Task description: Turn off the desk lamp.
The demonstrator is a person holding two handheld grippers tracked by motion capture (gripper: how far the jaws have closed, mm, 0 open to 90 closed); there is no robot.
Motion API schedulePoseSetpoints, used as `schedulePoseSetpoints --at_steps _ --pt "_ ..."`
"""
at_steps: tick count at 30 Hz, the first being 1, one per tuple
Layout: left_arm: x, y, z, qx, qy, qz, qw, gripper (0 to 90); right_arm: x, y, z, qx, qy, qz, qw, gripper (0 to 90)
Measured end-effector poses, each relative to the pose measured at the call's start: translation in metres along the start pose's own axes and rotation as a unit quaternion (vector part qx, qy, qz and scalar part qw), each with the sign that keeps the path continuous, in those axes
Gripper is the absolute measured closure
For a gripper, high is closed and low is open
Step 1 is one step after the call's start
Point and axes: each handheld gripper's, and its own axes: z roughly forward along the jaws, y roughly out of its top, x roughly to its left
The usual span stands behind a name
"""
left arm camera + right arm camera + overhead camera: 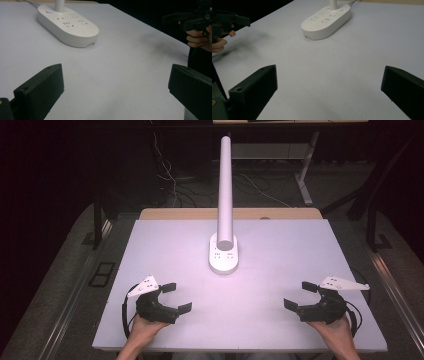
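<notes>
Lower left of the high view, the left claw (pixel 177 297) sits wide open and empty on the tabletop (pixel 280 250). The white power strip (pixel 223 256) with its upright tube (pixel 225 195) stands at centre, well apart from both. Lower right, the right claw (pixel 300 296) gapes equally wide. Best to approach the strip's base squarely, keeping jaws spread until they flank it

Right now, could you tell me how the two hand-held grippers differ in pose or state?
The left hand-held gripper sits at the table's near-left, jaws pointing right; the right hand-held gripper sits near-right, jaws pointing left. Both are open, empty, and apart from the white power strip between them.
</notes>
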Motion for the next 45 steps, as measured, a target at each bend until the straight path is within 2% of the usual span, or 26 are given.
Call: schedulePoseSetpoints --at_steps 10,25,34,38,45 --pt "-0.001 0.0 -0.001 -0.002 0.001 -0.001 1.0 0.0 -0.001 -0.002 0.002 0.011 0.004 0.003 0.9999 0.6" --pt "-0.001 -0.001 -0.002 -0.003 0.0 0.001 1.0 0.0 -0.004 -0.003 -0.001 0.018 0.002 0.023 0.9996 0.6" --pt "-0.002 -0.001 -0.003 -0.003 0.002 -0.001 1.0 0.0 -0.002 -0.003 0.001 0.026 0.005 0.022 0.9994 0.6" --pt "-0.002 -0.001 -0.003 -0.003 0.003 -0.002 1.0 0.0 -0.001 0.001 0.0 0.028 0.007 0.025 0.9993 0.6" --pt "-0.002 -0.001 -0.003 -0.004 0.003 -0.003 1.0 0.0 0.001 0.015 0.003 0.038 0.012 0.014 0.9991 0.6"
